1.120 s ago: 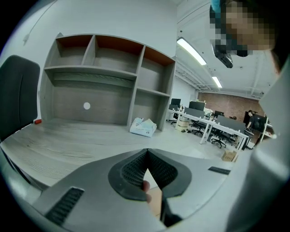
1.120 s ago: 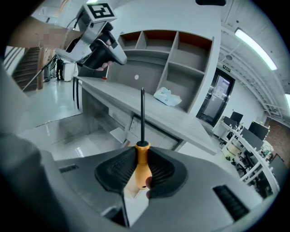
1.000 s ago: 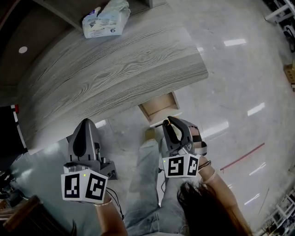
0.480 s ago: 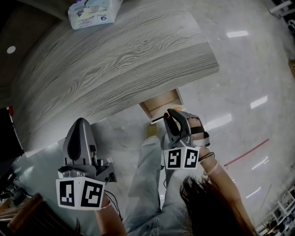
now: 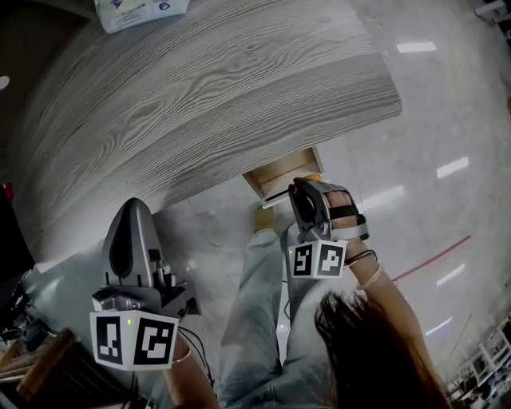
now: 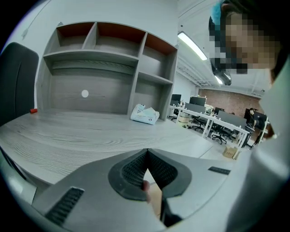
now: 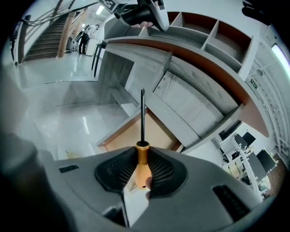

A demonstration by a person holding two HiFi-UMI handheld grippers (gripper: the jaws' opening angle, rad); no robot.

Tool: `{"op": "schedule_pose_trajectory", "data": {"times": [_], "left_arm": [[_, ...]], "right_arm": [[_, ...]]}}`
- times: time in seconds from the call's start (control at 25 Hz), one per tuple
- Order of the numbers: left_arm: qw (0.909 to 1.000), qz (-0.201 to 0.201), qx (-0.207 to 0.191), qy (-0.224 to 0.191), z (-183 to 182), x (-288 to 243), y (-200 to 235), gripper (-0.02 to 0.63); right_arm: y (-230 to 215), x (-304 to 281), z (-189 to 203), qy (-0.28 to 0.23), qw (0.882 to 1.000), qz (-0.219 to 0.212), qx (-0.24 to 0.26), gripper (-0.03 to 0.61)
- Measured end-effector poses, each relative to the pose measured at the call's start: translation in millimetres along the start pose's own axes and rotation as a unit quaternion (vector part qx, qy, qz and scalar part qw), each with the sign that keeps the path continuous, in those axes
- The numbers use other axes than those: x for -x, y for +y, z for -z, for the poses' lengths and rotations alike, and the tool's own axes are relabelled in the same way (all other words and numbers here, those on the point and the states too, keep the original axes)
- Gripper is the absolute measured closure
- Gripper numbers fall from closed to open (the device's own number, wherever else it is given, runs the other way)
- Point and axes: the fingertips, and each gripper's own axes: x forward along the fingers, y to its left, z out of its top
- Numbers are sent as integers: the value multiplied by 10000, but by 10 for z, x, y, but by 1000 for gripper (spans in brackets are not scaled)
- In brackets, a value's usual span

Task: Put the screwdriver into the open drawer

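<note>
1. The screwdriver (image 7: 142,154) is clamped by its handle between the closed jaws of the right gripper (image 7: 141,171). Its long axis runs straight along the jaws, and the tip points ahead, towards the open drawer (image 7: 131,134).
2. The handle is smooth, orange and rounded. The shaft is thin, dark and straight. The jaw pads gripping the handle are black and ribbed.
3. In the head view the right gripper (image 5: 308,209) hangs just in front of the drawer (image 5: 281,176). This is a shallow box of pale wood, pulled out from beneath the desk (image 5: 200,96).
4. The left gripper (image 6: 147,174) has its jaws pressed together at the tips with nothing between them. In the head view the left gripper (image 5: 132,248) is well apart from the drawer, low beside the desk edge.
5. The desk top is grey wood-grain laminate with a curved edge. A soft tissue pack (image 5: 137,9) lies at its far side, near a grey shelf unit (image 6: 108,68).
6. The floor (image 5: 431,120) is glossy pale tile. More desks and chairs stand in the open office behind.
</note>
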Motion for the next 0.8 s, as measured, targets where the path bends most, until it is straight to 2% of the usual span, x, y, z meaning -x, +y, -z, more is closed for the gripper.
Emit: {"op": "schedule_pose_trajectory", "data": {"times": [0.44,0.8], "left_arm": [[9999,-19,101,12,168,-118,79,604],[10000,7,83,40,252,-162,120,604]], "right_arm": [[257,-390,255,221,9992,-220,262,488],[498,-688,420,469,9960,-354,669,488]]}}
